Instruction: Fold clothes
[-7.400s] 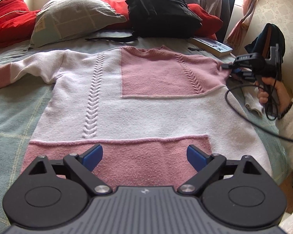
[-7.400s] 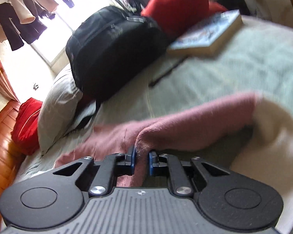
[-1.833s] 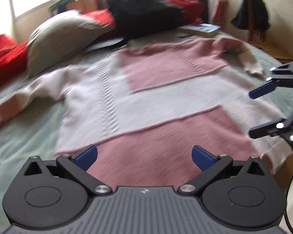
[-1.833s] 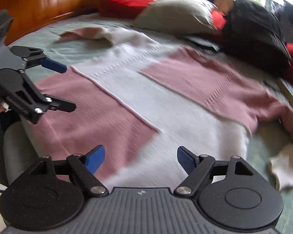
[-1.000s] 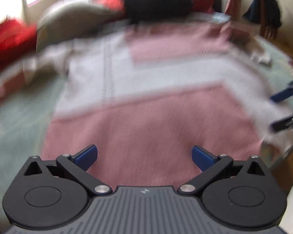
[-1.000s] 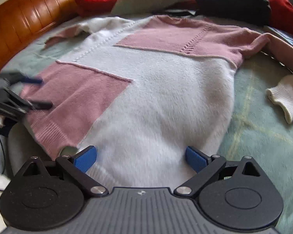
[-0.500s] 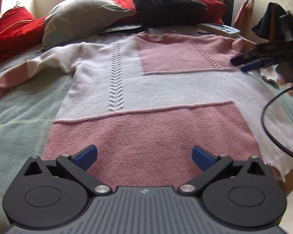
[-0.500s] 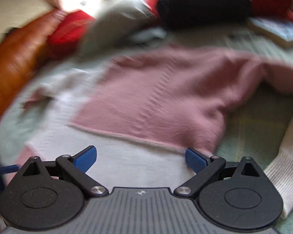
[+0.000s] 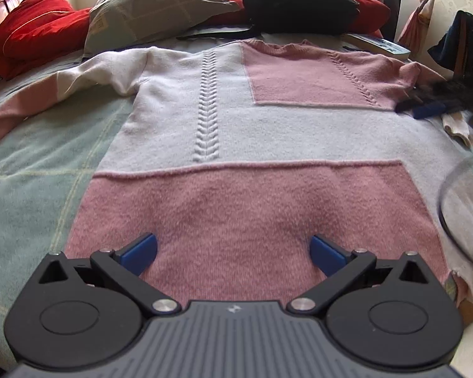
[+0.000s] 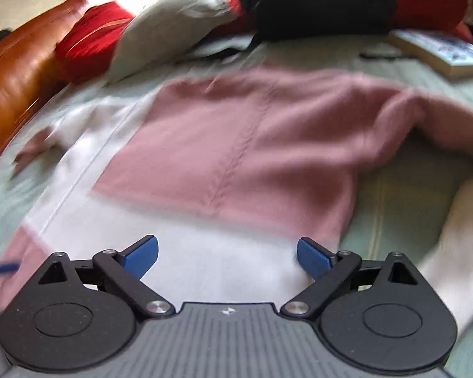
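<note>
While motion blur smears the right view, the sweater [image 9: 261, 132] lies flat on the bed [image 9: 31, 163] — left gripper [image 9: 233, 250] and right gripper [image 10: 227, 252] both spread wide, empty; book [image 9: 378, 44] cover unreadable.

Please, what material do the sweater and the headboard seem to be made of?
Sweater: likely soft wool-type knit, matte and fuzzy; cable stitches and ribbed hem are visible. Headboard: probably varnished wood, orange-brown and glossy with bright reflections, though blur leaves it uncertain.
</note>
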Available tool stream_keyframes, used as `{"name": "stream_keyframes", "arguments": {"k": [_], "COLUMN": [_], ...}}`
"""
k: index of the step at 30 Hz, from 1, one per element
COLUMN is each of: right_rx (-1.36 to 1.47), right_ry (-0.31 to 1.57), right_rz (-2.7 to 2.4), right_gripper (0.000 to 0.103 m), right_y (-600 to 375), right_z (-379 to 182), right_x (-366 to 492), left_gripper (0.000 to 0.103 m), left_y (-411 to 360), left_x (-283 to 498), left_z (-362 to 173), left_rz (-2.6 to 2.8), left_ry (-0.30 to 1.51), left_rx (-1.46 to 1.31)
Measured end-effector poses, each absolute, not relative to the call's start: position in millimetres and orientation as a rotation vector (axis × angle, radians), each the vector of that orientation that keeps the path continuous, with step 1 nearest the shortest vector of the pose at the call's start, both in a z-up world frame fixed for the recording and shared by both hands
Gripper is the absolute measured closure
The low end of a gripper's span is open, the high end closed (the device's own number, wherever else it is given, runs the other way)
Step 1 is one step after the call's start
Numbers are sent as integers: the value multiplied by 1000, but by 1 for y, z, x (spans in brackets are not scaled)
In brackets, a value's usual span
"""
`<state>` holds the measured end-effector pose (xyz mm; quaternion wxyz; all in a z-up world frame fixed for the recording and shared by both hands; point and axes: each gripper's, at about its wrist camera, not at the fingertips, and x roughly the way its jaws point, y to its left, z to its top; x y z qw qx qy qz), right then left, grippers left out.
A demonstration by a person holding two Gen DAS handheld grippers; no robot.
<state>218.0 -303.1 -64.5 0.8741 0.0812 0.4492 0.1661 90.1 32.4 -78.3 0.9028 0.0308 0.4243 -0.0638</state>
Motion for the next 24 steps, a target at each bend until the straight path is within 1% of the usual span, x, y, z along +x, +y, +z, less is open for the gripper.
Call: {"name": "stream_keyframes", "arguments": {"k": [3, 6, 8, 12, 14, 17, 20, 24], "right_rx": [130, 73, 34, -101, -116, -154, -153, -109], "right_ry": [958, 958, 938, 837, 838, 887, 877, 881], "right_rz": [364, 364, 356, 380, 417, 393, 365, 311], "right_gripper": [2, 2, 2, 2, 2, 1, 0, 0], "right_y": [-300, -292, -283, -254, -240, -230, -231, -233], "right_z": [-70, -63, -53, -42, -48, -66, -76, -64], "right_x": [183, 165, 167, 182, 192, 195, 186, 183], "left_gripper": [1, 1, 1, 1, 1, 1, 1, 1], "left_y": [32, 29, 28, 29, 32, 36, 45, 60], "left_x": [83, 78, 80, 92, 95, 100, 84, 93], "left_z": [-79, -76, -68, -55, -62, -74, -82, -61], "left_rz": [-129, -124, -125, -118, -123, -130, -162, -192], "left_ry": [882, 888, 873, 827, 854, 900, 883, 922], "left_rx": [70, 86, 113, 156, 129, 84, 24, -37]}}
